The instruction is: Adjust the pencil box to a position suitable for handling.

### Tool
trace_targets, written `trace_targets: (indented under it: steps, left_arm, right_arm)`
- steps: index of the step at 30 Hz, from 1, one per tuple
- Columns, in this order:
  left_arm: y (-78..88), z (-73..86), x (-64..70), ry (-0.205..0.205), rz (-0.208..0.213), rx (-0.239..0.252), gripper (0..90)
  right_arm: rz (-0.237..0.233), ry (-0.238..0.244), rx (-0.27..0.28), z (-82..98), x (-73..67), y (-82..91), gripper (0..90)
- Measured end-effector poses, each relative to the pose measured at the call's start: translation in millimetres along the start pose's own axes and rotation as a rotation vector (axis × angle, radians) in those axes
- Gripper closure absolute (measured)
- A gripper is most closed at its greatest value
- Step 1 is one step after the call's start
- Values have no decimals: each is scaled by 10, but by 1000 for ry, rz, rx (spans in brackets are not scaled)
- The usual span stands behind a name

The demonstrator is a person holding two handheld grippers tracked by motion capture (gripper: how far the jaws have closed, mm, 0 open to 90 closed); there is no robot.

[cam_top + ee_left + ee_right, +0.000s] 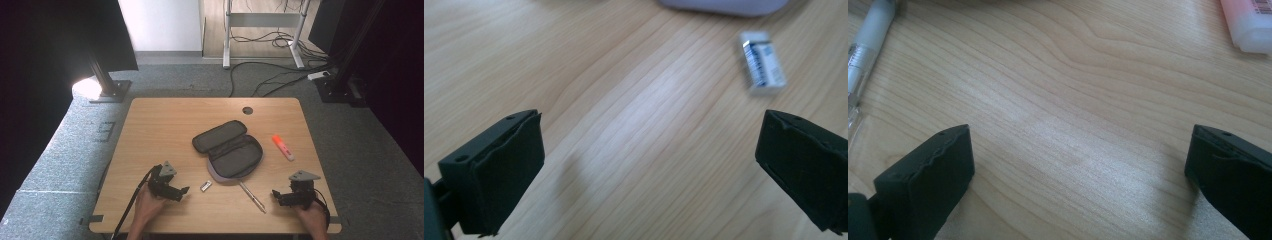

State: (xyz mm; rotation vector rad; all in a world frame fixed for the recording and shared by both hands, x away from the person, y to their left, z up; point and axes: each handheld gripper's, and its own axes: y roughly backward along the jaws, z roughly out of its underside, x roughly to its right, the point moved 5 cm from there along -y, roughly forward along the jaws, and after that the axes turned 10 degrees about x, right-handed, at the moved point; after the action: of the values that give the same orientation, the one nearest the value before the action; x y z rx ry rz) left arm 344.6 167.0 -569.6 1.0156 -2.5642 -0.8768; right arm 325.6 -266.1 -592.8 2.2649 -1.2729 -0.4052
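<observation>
Both grippers rest low near the table's front edge with their jaws spread wide and nothing between them. Held near the front left corner, the left gripper points toward a small white eraser with blue lettering, which lies just ahead of its jaws on bare wood; in the left gripper view the eraser sits beyond the right-hand jaw, apart from it. At the front right corner, the right gripper points inward toward a pen lying slantwise near the front edge. That pen's pale barrel appears at the left border of the right gripper view, clear of the jaws.

An open dark pencil case lies in the middle of the table, its lid flap thrown back toward the far edge. The pen's upper end reaches the case's front rim, and the eraser lies just off its front left curve. An orange highlighter lies toward the right edge, apart from the case. A round dark cable hole sits near the far edge.
</observation>
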Motion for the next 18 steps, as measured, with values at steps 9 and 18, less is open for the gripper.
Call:
trace_targets:
  steps: [9, 18]
  left_arm:
    - [-45, 164, -114, 34, -34, -22, 0]
    - [-53, 176, -136, 42, -55, -15, 0]
  right_arm:
    - [-3, 1, -2, -1, 3, -1, 0]
    - [-10, 7, -1, -2, 9, -3, 0]
